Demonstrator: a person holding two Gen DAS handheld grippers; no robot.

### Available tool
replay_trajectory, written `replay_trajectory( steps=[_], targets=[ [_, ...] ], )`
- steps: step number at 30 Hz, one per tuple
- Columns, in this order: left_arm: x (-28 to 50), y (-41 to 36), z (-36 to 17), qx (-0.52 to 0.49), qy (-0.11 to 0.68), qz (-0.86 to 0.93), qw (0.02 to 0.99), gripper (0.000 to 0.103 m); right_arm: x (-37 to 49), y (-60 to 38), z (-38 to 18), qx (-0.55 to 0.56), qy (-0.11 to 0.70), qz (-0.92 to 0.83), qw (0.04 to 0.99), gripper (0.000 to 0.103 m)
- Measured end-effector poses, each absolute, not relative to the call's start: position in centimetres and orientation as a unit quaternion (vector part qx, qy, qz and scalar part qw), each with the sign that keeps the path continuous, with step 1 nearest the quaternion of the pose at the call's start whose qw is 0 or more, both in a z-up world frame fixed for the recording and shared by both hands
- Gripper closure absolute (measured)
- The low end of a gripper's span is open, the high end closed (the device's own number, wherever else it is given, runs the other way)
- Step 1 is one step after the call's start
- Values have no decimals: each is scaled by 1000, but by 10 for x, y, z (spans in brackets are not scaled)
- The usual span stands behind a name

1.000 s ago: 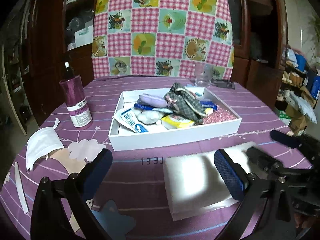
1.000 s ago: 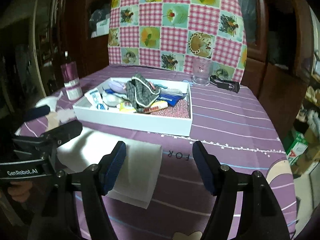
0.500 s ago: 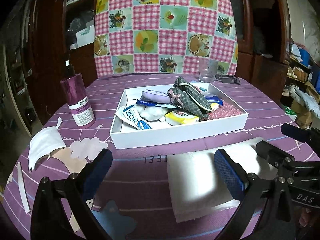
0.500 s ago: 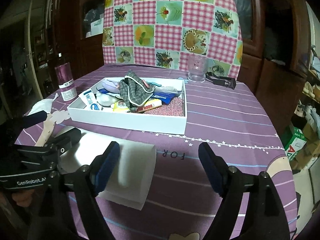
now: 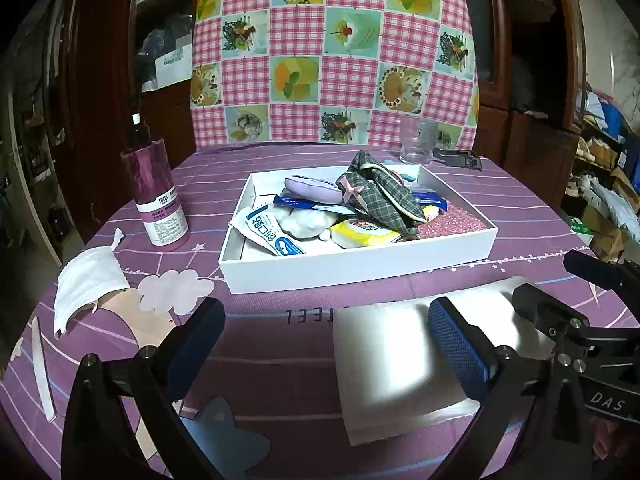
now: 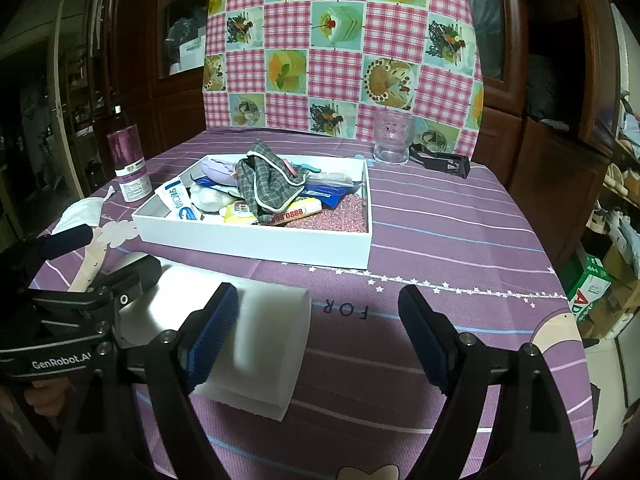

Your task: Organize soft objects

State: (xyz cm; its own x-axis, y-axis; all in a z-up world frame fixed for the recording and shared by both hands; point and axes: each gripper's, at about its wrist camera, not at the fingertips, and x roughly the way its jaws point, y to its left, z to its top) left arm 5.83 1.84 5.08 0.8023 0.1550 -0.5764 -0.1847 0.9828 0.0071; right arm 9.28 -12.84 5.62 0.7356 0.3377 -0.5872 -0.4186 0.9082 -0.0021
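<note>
1. While both hands are hovering low over the purple worktop [image 5: 520, 208], a white face mask [image 5: 86, 280] is lying at the far left, well apart from the rest, and a purple spray bottle [image 5: 154, 192] is standing upright near it.
2. Next, the left gripper [image 5: 320, 344] is pointing down toward the worktop with its fingers [image 5: 456, 344] standing wide apart and holding nothing; the right one of them is passing over the white folded cloth [image 5: 392, 360], but I cannot tell if it is touching.
3. This cloth is lying flat in front of the white tray [image 5: 360, 268], just beside its near wall. It is looking light, soft and thick, so it will probably sag when lifted. I think the folded edge is the best place to pinch, so the layers are staying together.
4. The tray is already holding a plaid pouch [image 6: 264, 184], packets and other soft things.
5. At the right, the right gripper [image 6: 316, 332] is also keeping its fingers [image 6: 212, 332] far apart and empty, the left one over the cloth's right end.
</note>
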Motion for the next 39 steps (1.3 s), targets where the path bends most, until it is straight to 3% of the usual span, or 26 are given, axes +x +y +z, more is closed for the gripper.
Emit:
replay_trajectory(
  steps=[39],
  targets=[
    [59, 17, 51, -19, 300, 93, 949, 0, 93, -128, 56, -68, 301, 204, 929, 20]
  ],
)
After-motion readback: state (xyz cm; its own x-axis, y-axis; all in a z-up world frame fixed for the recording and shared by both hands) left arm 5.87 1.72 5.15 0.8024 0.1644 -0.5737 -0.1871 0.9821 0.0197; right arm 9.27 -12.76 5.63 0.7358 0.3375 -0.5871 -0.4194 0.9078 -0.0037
